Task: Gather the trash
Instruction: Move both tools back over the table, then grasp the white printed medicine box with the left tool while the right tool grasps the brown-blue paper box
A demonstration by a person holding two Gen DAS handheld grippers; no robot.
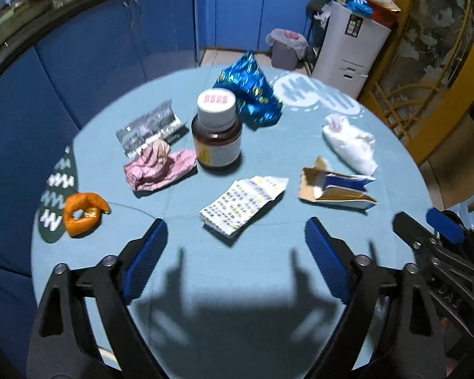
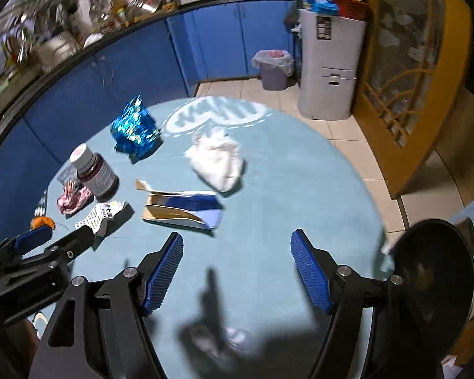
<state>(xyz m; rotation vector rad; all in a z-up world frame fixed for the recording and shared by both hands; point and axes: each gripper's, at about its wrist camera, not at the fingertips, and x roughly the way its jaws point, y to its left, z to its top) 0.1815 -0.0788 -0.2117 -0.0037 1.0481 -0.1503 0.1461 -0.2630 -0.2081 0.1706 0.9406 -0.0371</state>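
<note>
Worktop (image 1: 268, 284) covered in matt light-blue cloth; blue wrapper (image 1: 248, 91) glossy crinkled foil; bottle (image 1: 217, 132) smooth brown plastic with white cap; torn carton (image 1: 335, 186) matt cardboard; tissue (image 1: 350, 145) soft white paper.

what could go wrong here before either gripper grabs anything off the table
1. The brown pill bottle stands upright, hemmed in by the pink crumpled wrapper and blue foil wrapper; reaching for either might topple it.
2. The printed sachet lies flat, so open fingers may slide over it.
3. The left gripper and right gripper are close together and could collide.
</note>
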